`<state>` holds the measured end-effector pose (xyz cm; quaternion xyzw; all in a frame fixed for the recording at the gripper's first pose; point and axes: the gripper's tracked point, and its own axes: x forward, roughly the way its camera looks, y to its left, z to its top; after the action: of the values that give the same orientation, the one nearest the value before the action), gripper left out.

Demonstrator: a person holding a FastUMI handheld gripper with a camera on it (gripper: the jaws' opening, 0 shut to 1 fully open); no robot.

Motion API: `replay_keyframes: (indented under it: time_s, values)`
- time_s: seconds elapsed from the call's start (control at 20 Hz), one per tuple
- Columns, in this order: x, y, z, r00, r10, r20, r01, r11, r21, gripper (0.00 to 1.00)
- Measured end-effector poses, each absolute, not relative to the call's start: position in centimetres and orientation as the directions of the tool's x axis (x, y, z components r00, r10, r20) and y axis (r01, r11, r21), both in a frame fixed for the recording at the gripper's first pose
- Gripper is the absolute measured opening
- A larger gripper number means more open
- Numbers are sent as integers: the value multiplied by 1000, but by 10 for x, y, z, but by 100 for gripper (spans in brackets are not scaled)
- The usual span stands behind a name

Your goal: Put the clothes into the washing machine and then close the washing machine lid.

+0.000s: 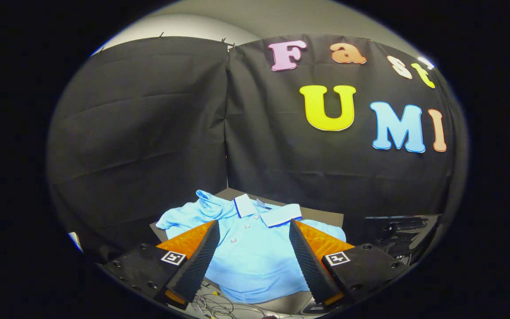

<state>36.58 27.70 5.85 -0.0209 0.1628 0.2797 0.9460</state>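
A light blue polo shirt [250,252] lies spread flat on a dark table top [326,217], collar pointing away from me, buttons showing down its front. My gripper [253,227] hovers above the shirt's chest with its two fingers [202,257] wide apart and nothing between them. The shirt's body fills the gap between the fingers and its collar sits just beyond the tips. One sleeve spreads out past the left finger.
A dark machine or box [399,232] stands to the right of the shirt, beside the right finger. Loose cables [219,305] lie below the shirt's hem near me. Black cloth walls close in behind the table.
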Motion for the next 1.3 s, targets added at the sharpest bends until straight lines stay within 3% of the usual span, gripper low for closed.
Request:
replay_keyframes:
  time_s: [0.85, 1.3]
  values:
    - [427, 331, -16, 606, 479, -635, -552, 828, 97, 96]
    - [422, 334, -42, 557, 431, -710, -582, 813, 36, 96]
